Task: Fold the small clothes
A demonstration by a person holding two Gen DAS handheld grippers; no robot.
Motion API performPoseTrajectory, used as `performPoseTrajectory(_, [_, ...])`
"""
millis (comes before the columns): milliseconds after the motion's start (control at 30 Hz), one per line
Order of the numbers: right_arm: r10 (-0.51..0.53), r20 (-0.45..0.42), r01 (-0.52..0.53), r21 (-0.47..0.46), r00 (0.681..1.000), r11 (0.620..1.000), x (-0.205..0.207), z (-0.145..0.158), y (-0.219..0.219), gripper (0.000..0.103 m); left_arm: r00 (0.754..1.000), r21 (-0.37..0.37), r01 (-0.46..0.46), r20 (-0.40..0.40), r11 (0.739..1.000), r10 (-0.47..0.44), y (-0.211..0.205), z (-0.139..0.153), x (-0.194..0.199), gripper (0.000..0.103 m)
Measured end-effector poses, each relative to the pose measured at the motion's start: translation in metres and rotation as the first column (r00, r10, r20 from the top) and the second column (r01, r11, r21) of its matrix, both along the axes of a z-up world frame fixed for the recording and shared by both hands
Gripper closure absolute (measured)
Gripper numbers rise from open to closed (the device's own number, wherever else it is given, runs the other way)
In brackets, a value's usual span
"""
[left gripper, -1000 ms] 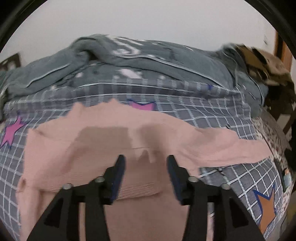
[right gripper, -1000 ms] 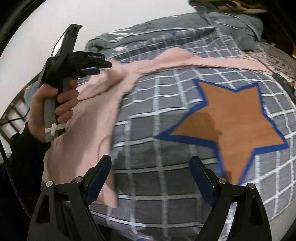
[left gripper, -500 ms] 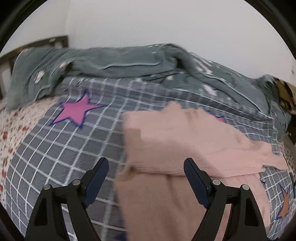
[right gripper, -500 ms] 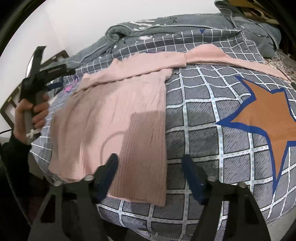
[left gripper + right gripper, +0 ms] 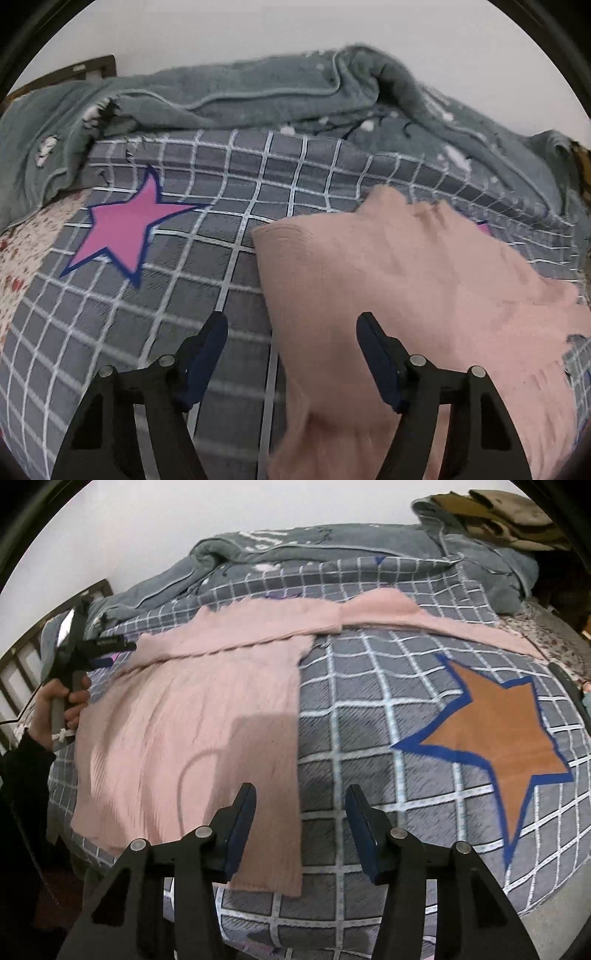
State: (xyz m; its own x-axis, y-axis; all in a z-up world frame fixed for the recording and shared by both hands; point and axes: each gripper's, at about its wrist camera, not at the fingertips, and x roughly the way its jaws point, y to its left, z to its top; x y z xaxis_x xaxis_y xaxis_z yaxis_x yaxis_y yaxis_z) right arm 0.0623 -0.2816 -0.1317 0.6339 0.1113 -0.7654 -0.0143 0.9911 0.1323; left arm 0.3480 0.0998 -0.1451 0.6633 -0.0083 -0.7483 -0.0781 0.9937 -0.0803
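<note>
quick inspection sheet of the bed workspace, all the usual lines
surface: grey checked quilt with an orange star and a pink star
job's things: pink knit sweater lying flat, one sleeve stretched out sideways
clutter: rumpled grey blanket; brown clothes at the far corner
grippers: left tool open, empty; right tool open, empty, over the sweater's hem
cables: nothing seen
surroundings: white wall; wooden bed frame

left tongs (image 5: 290, 328) let go; pink sweater (image 5: 192, 723) now lies flat.
</note>
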Motion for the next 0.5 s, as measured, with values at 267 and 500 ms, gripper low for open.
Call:
performPoseTrajectory(267, [-0.062, -0.026, 0.062, -0.022, 0.998, 0.998, 0.027, -0.004, -0.003, 0.052, 0.998, -0.066, -0.032, 0.056, 0.997, 0.035, 0.021, -0.005, 0.024, 0.088])
performPoseTrajectory(500, [-0.058, -0.011, 0.057, -0.024, 0.998, 0.998, 0.047, -0.006, -0.003, 0.052, 0.994, -0.113, -0.079, 0.067, 0.99, 0.087, 0.037, -0.011, 0.014, 0.087])
